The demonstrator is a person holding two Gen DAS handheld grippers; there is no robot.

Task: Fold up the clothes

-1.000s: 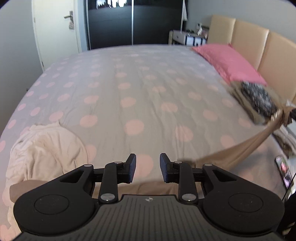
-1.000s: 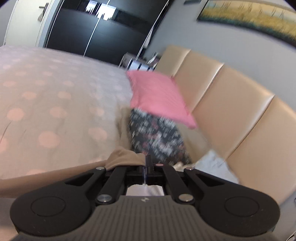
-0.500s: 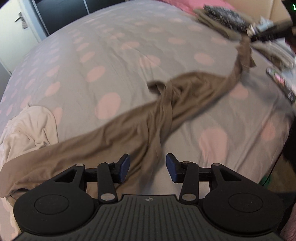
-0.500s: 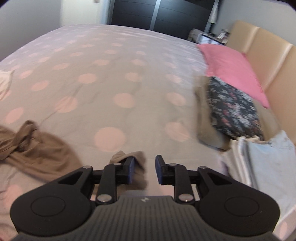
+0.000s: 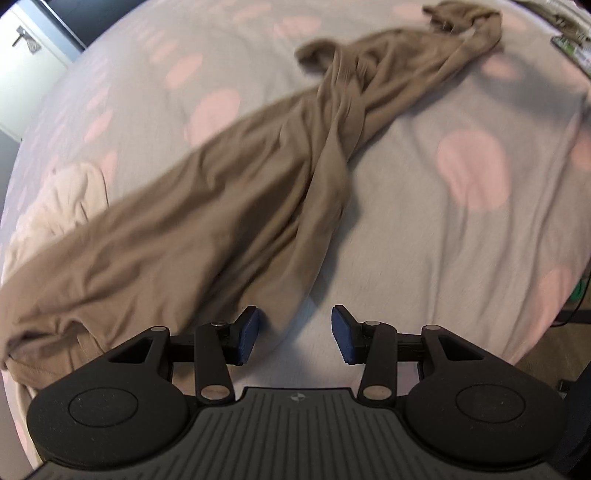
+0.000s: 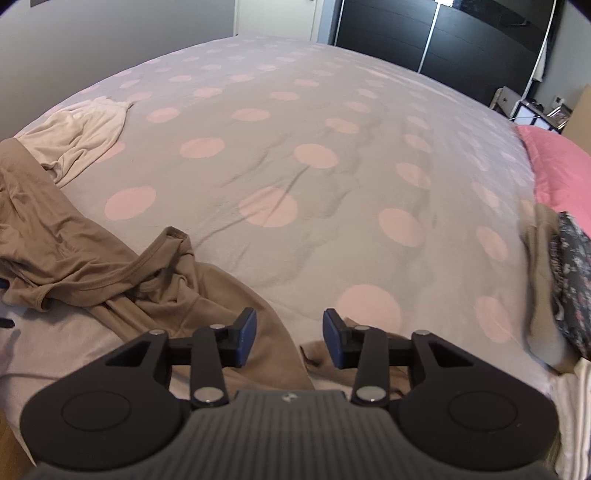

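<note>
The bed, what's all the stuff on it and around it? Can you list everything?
Bedspread: one, grey with pink dots, covers the bed.
Brown garment: one, tan-brown, twisted, lying across the near side of the bed.
Cream garment: one, off-white, crumpled at the bed's left edge in the right wrist view.
Pink pillow: one, by the headboard end.
Folded pile: dark flowered piece on a tan one, below the pillow.
Wardrobe: one, black, on the far wall.
Door: one, white, beside the wardrobe.
Left gripper: black with blue pads, open, over the brown garment's edge.
Right gripper: same, jaws opening, nothing pinched.
</note>
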